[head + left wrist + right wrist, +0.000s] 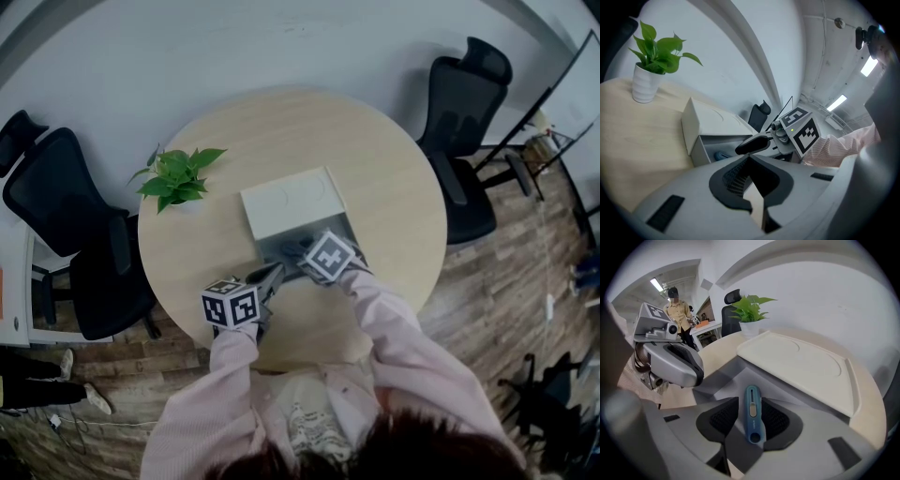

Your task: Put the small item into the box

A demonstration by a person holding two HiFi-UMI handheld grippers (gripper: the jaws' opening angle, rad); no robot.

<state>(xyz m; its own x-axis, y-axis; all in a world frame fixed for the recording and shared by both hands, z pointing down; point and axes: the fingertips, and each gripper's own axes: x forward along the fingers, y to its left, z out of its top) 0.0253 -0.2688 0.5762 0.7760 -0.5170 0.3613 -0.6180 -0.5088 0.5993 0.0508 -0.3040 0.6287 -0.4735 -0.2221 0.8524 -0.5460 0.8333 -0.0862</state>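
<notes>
A white box (251, 214) stands open on the round wooden table (394, 187), its flat lid (797, 362) tipped back. The small item, a blue utility knife (753, 413), lies inside the box between the jaws of my right gripper (751, 405). Those jaws are open, with box floor showing beside the knife. The left gripper view shows the knife (723, 154) low in the box (693, 126) under a right finger (754, 144). My left gripper (273, 275) hovers just in front of the box, its jaws together and holding nothing.
A potted green plant (178, 178) stands on the table left of the box. Black office chairs (84, 244) (464, 141) flank the table. A person (677, 310) stands far behind by a desk. The table's front edge is close to my body.
</notes>
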